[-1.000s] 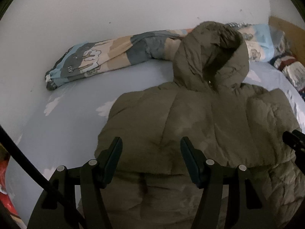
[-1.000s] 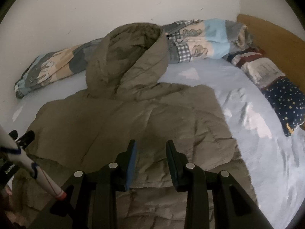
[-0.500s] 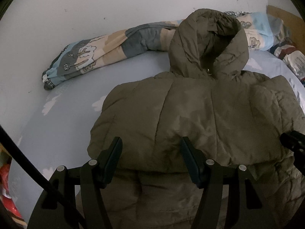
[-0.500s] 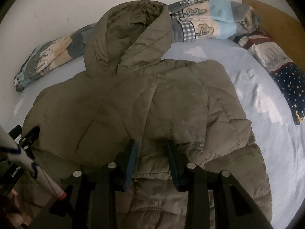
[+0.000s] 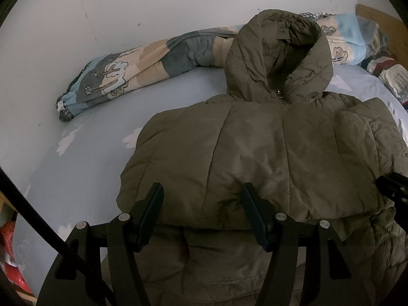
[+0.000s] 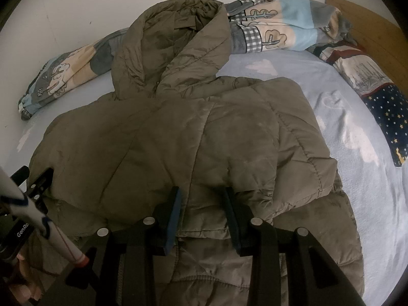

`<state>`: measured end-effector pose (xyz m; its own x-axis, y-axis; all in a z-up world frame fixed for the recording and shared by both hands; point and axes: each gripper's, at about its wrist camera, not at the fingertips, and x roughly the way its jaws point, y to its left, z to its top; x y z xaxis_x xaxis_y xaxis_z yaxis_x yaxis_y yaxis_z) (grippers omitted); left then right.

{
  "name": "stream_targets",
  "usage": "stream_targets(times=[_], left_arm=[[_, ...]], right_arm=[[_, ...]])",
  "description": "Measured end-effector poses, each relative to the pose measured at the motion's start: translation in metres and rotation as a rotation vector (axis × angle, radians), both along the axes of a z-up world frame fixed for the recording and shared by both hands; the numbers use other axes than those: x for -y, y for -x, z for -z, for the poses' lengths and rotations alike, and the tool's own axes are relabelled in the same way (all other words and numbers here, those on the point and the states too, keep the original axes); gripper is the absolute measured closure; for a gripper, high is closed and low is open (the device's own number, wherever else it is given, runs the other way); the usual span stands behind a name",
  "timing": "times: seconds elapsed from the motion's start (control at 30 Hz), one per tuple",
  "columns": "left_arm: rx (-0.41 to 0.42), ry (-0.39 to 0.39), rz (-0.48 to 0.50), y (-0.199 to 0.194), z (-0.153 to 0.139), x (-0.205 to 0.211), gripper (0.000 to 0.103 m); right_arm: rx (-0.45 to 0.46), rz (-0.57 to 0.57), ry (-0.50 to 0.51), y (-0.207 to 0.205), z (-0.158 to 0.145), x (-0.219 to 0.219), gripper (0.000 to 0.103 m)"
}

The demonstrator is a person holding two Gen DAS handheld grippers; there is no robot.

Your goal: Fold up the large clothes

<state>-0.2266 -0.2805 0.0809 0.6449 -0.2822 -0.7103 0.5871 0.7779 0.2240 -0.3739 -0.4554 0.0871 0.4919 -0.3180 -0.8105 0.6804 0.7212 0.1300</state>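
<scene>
An olive padded hooded jacket (image 5: pixel 267 153) lies on the bed, hood (image 5: pixel 278 53) toward the wall. Its upper layer is folded over the lower part, and the thick fold edge runs across just in front of both grippers. My left gripper (image 5: pixel 202 204) is shut on that edge near the jacket's left side, jaws held wide by the padding. My right gripper (image 6: pixel 202 204) is shut on the same edge further right, with the jacket (image 6: pixel 191 140) bunched between its pads. The left gripper (image 6: pixel 35 178) also shows at the right wrist view's left edge.
A light blue sheet (image 5: pixel 89 153) covers the bed. A rolled patterned quilt (image 5: pixel 142 68) lies along the white wall behind the hood. Patterned pillows (image 6: pixel 377 86) and a wooden headboard (image 6: pixel 369 25) are at the right. Something red (image 5: pixel 10 267) sits beside the bed at lower left.
In the right wrist view the jacket has come nearer and its fold edge now sits between the right fingers. The hood has shifted slightly in the left wrist view. Finger spacing looks about the same.
</scene>
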Motion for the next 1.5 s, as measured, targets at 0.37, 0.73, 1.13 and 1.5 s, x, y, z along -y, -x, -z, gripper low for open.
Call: stream_targets(times=[0.37, 0.73, 1.13, 1.5], left_arm=[[0.002, 0.006, 0.002, 0.001, -0.001, -0.001, 0.041], [0.006, 0.014, 0.003, 0.002, -0.004, -0.001, 0.041], [0.008, 0.025, 0.0, 0.002, -0.006, -0.002, 0.041], [0.01, 0.052, -0.001, 0.002, -0.014, -0.006, 0.041]], right_arm=[[0.006, 0.003, -0.005, 0.001, -0.001, 0.0, 0.066], [0.036, 0.002, -0.002, 0.004, -0.008, -0.002, 0.062], [0.042, -0.001, -0.008, 0.006, -0.009, 0.0, 0.061], [0.049, -0.007, -0.007, 0.01, -0.012, 0.0, 0.061]])
